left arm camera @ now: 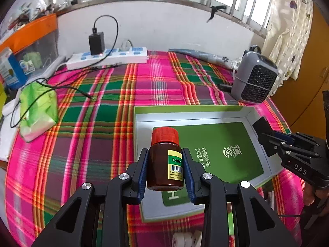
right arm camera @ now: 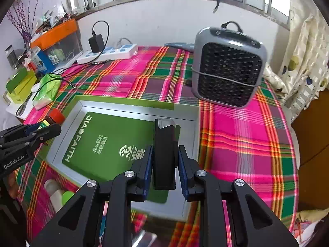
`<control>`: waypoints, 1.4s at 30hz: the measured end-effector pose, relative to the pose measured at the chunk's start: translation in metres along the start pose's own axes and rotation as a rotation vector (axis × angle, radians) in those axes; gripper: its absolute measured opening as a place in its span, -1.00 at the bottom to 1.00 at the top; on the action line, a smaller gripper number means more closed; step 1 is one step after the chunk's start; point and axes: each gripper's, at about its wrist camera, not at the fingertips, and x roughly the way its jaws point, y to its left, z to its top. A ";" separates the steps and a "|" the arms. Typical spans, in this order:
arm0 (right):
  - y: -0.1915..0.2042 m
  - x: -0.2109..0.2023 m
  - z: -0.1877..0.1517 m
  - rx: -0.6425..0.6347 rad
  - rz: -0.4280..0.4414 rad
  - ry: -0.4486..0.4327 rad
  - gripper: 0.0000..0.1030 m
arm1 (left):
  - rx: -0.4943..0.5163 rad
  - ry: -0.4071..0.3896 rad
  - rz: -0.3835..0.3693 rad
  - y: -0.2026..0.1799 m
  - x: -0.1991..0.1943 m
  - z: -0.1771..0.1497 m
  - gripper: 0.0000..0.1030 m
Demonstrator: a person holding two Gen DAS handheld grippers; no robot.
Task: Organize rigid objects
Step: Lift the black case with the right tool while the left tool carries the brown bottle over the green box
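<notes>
My left gripper [left arm camera: 165, 154] is shut on a brown pill bottle [left arm camera: 164, 164] with a red cap, held upright above the left part of an open shallow box [left arm camera: 185, 115]. A green card [left arm camera: 216, 144] lies flat inside that silver-lined box. My right gripper [right arm camera: 166, 150] is shut on a slim black rectangular object [right arm camera: 164, 154] with a clear top end, held upright over the box [right arm camera: 123, 108] near its right side. Each view catches the other gripper: the right gripper [left arm camera: 265, 135] at the box's right edge, the left gripper [right arm camera: 51, 129] with the bottle [right arm camera: 53, 117] at its left edge.
A grey fan heater [right arm camera: 228, 72] stands behind the box on the right. At the back lies a white power strip [left arm camera: 107, 57] with a black charger plugged in, and its cable trails over a green tissue pack [left arm camera: 37, 111]. White rolls [right arm camera: 53, 189] sit near the front edge.
</notes>
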 end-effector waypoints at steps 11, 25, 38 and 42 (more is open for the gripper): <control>0.000 0.031 0.009 -0.015 -0.001 0.046 -0.52 | 0.007 0.044 -0.001 -0.003 0.028 0.004 -0.40; -0.002 0.045 0.011 -0.020 -0.001 0.057 -0.52 | 0.027 0.034 0.029 -0.006 0.033 0.006 -0.40; 0.001 0.046 0.011 -0.032 -0.011 0.056 -0.52 | 0.043 0.030 0.048 -0.008 0.034 0.006 -0.40; 0.001 0.046 0.012 -0.023 -0.009 0.052 -0.52 | 0.042 0.029 0.046 -0.008 0.034 0.006 -0.40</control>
